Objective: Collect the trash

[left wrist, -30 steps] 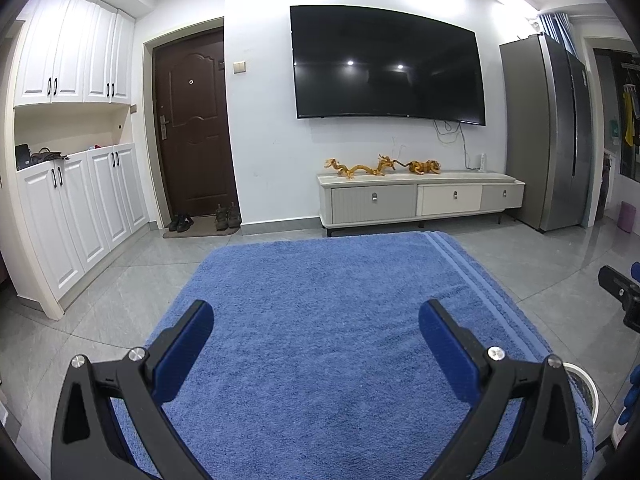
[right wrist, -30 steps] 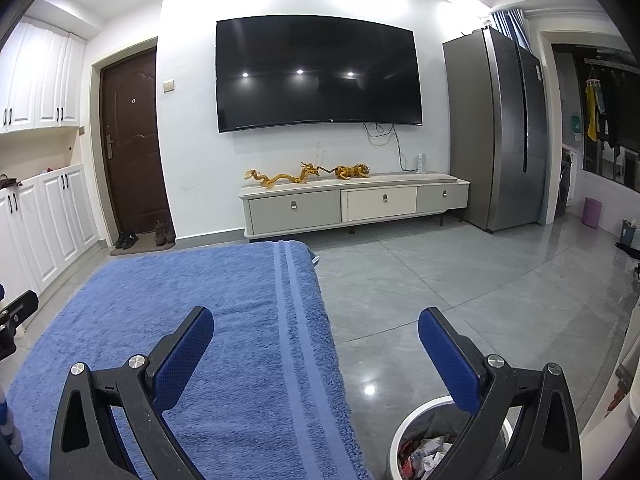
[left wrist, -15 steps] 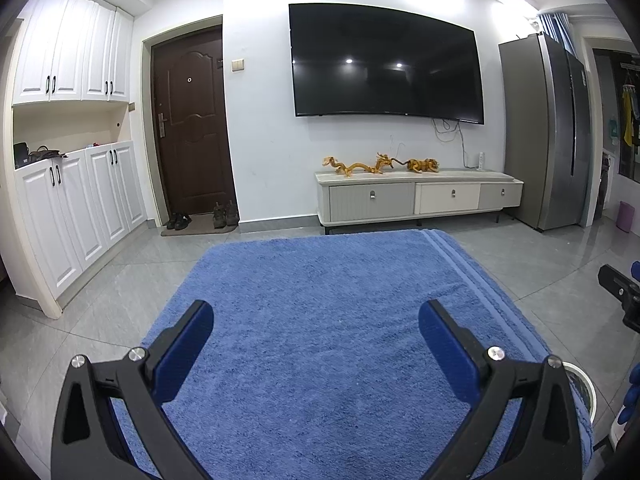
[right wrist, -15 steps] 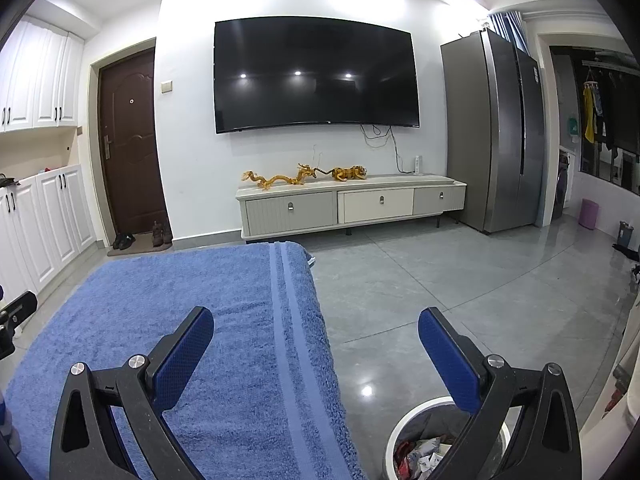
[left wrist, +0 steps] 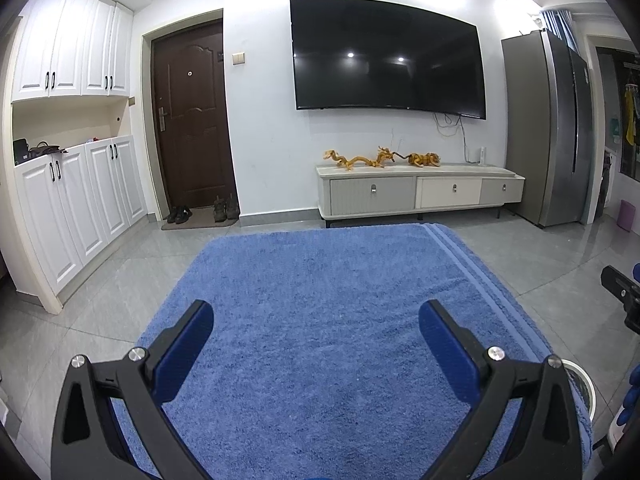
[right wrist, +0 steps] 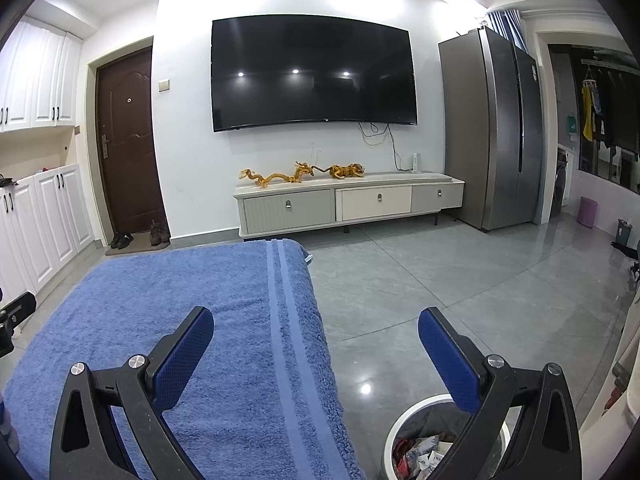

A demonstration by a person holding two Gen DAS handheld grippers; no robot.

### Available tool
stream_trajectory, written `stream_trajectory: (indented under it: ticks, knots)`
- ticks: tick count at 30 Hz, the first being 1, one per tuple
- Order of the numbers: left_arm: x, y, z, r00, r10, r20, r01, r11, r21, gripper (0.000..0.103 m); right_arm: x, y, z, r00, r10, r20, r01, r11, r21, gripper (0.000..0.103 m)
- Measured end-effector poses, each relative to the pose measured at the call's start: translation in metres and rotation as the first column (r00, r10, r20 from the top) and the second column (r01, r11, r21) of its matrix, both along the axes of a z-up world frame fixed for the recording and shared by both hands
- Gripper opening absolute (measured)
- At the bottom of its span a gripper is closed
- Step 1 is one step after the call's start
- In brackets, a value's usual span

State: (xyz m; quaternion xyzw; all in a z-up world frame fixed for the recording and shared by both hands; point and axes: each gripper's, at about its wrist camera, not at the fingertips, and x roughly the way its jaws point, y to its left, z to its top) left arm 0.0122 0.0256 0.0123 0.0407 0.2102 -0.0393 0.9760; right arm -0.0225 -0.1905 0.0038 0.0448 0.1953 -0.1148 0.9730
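My left gripper (left wrist: pixel 316 320) hangs open over a blue towel-covered surface (left wrist: pixel 320 300), nothing between its blue pads. My right gripper (right wrist: pixel 316 322) is open too, held over the towel's (right wrist: pixel 180 320) right edge and the grey floor. Below the right finger stands a white round bin (right wrist: pixel 404 428) with a grey liner, holding crumpled wrappers and paper (right wrist: pixel 420 450). In the left wrist view only a sliver of the bin's rim (left wrist: pixel 582 380) shows behind the right finger. No loose trash shows on the towel.
A low TV cabinet (right wrist: pixel 348 200) with golden figurines stands under a wall TV (right wrist: pixel 312 74). A grey fridge (right wrist: pixel 492 132) is at the right, white cupboards (left wrist: pixel 72 200) and a brown door (left wrist: pixel 192 120) at the left. Shoes (left wrist: pixel 200 212) lie by the door.
Both views have shifted only slightly; the scene sits a little lower and closer. Both grippers stay open and hold nothing.
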Motion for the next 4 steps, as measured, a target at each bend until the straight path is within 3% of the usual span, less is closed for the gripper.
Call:
stream_trajectory:
  ticks: [4]
  knots:
    - [0.0012,0.0,-0.0016,1.0,0.001,-0.016,-0.001,1.0,0.004,0.103,0.0,-0.0002,-0.0015,1.0,-0.002,-0.003,0.002,1.0,0.0,0.103]
